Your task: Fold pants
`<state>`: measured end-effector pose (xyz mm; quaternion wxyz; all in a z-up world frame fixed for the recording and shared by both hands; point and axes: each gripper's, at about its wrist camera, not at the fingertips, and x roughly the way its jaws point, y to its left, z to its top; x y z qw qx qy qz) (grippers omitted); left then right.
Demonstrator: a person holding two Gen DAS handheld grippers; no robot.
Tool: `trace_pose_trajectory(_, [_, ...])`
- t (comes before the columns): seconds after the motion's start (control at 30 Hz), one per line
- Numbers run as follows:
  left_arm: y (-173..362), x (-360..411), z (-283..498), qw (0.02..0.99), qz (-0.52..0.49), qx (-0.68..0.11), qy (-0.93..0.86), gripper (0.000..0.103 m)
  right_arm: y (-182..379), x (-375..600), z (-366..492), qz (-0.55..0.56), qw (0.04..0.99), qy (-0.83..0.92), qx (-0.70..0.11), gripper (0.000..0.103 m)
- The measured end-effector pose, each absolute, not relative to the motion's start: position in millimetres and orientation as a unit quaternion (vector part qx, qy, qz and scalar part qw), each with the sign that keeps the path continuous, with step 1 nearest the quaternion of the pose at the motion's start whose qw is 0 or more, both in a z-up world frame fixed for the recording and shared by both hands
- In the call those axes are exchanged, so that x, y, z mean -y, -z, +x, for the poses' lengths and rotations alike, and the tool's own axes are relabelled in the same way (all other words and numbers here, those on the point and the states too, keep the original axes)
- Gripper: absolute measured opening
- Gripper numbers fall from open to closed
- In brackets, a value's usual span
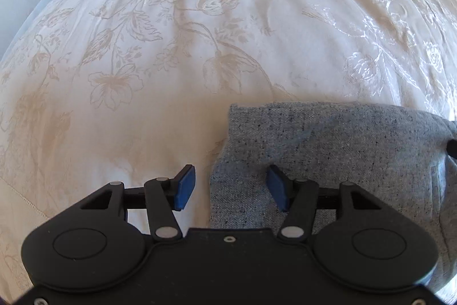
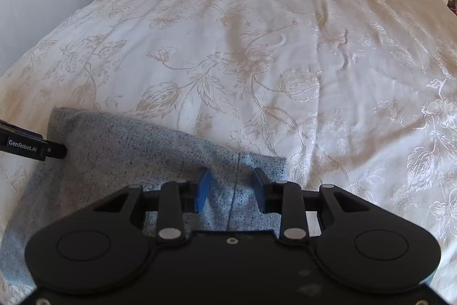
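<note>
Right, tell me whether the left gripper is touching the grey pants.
Cannot tell. In the left wrist view the left gripper is open astride the edge of the grey pants, but neither view plainly shows contact or a gap.

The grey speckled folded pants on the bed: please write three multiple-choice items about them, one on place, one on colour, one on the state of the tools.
1. Where do the grey speckled folded pants lie?
A. on the cream floral bedspread
B. on a wooden floor
C. in a basket

2. What colour are the pads on the tool fingers?
A. red
B. blue
C. yellow

3. How do the left tool and the right tool stand?
A. both shut on the pants
B. one open, one shut
C. both open

Key: 1 A, the patterned cover surrounds the cloth; 2 B, both views show blue pads; 3 C, a clear gap separates each pair of fingers.
</note>
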<state>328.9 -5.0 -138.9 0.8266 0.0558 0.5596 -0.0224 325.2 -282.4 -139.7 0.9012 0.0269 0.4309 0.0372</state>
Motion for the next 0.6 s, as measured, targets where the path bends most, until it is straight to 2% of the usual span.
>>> trace_pose_trajectory(0.17, [97.6,-7.6,281.2,0.846,0.057,-0.530,0.006,0.060,97.7,279.6,270.6,0.052,0.921,-0.015,-0.386,0.039])
trace_pose_trajectory(0.3, [73.9,-10.8,228.1,0.851,0.043,-0.523,0.003,0.061,79.6,275.3,226.1,0.074,0.913,-0.018,-0.400,0.039])
trace_pose_trajectory(0.4, [69.0,-8.0,194.0,0.847,0.039,-0.530,-0.001,0.069,84.9,279.6,205.2,0.115,0.903,-0.031,-0.414,0.039])
trace_pose_trajectory(0.6, [77.9,-12.7,195.5,0.844,0.031,-0.535,0.010,0.070,111.7,314.4,221.5,0.176,0.885,-0.023,-0.430,0.039])
